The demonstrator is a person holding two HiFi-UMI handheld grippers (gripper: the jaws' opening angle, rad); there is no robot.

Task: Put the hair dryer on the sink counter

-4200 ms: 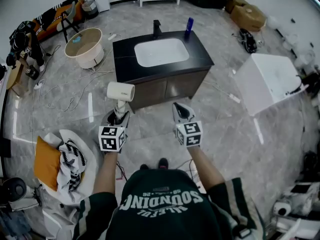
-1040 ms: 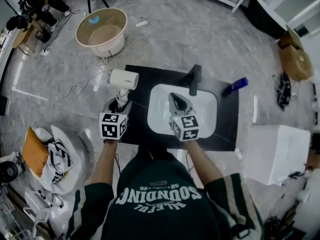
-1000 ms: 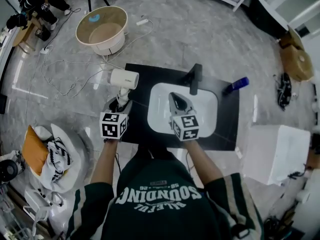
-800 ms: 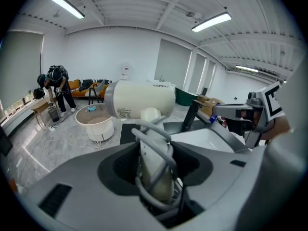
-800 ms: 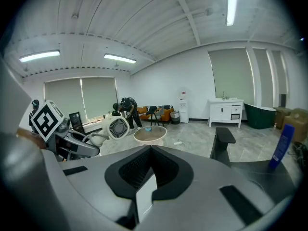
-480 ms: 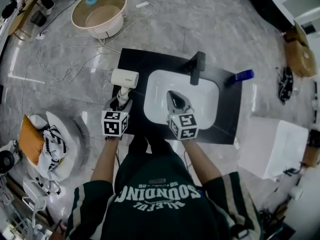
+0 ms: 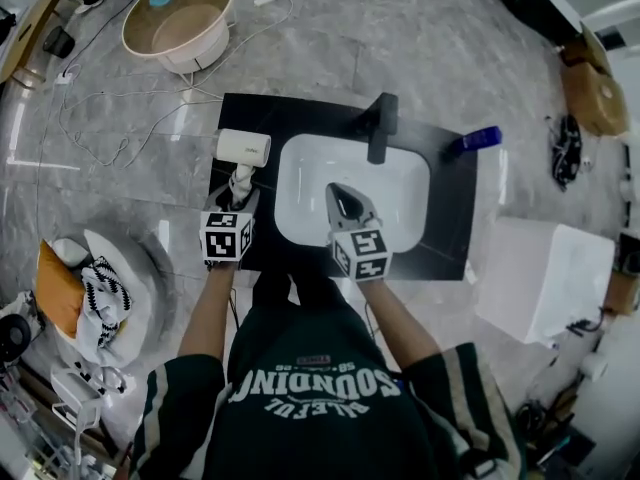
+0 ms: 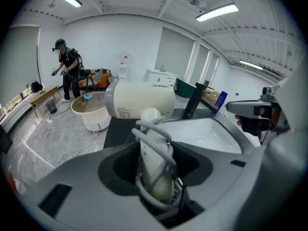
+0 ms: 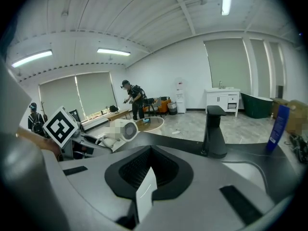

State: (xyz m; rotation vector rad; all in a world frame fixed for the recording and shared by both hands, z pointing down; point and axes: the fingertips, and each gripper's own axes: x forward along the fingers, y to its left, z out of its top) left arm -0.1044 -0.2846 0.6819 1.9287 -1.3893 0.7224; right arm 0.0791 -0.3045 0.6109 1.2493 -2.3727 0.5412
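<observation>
Gripping the hair dryer (image 8: 139,99) by its cord-wrapped handle in the left tongs (image 8: 154,170), handle upright, over the left end of the black tabletop (image 7: 450,230). Holding the right tongs (image 9: 146,179) pressed together and empty above the white basin (image 7: 402,183), near the faucet (image 7: 380,128).

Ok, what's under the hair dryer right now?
The left strip of the dark sink counter, beside the white basin. The hair dryer, held by its cord-wrapped handle in the left gripper, covers the spot directly below, so contact can't be judged.
</observation>
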